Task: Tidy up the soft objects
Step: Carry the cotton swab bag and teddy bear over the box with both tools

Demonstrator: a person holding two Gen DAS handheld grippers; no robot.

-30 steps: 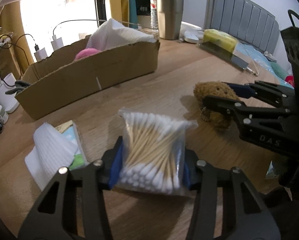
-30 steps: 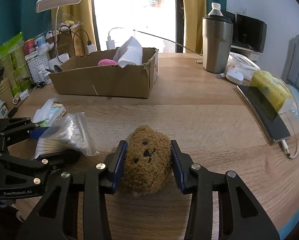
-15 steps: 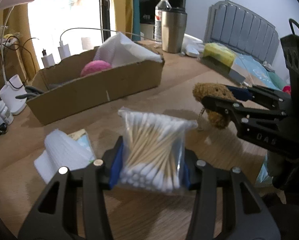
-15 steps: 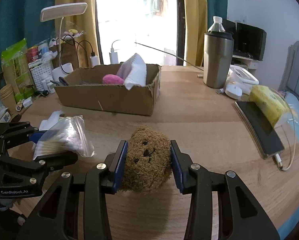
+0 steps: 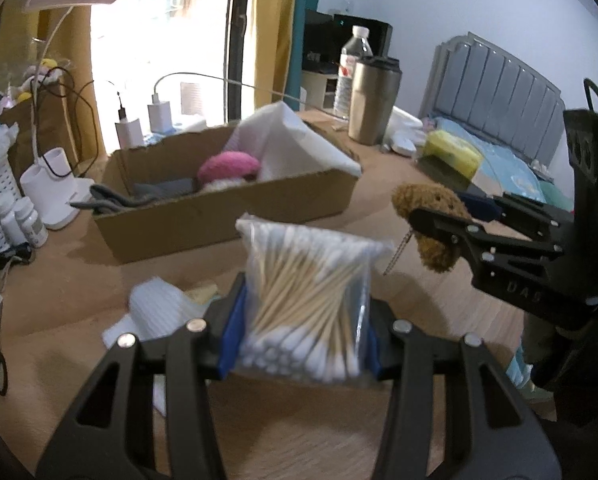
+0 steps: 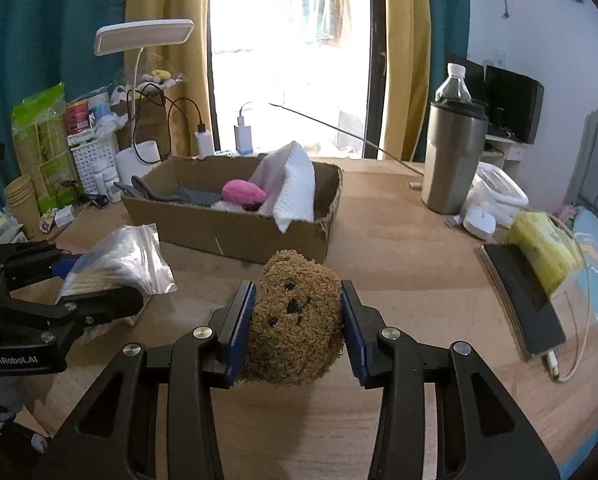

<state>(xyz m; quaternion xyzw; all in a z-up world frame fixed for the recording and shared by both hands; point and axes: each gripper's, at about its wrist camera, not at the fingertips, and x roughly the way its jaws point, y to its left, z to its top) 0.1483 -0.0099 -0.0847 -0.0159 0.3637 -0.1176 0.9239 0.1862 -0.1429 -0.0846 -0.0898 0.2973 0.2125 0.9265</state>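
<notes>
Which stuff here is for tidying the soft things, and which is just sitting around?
For the job: bag of cotton swabs in left gripper; teddy bear in right gripper; cardboard box.

Just lying about: steel tumbler, water bottle, phone, desk lamp.

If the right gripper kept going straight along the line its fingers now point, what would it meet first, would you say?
Most likely the cardboard box: its near wall lies just beyond the brown plush bear that the right gripper holds, with bare table between. Since the gripper tilts down, it might touch the table first; depth is unclear.

Two close wrist views angled down along each gripper, both sharing the cardboard box (image 5: 227, 216) (image 6: 235, 232).
</notes>
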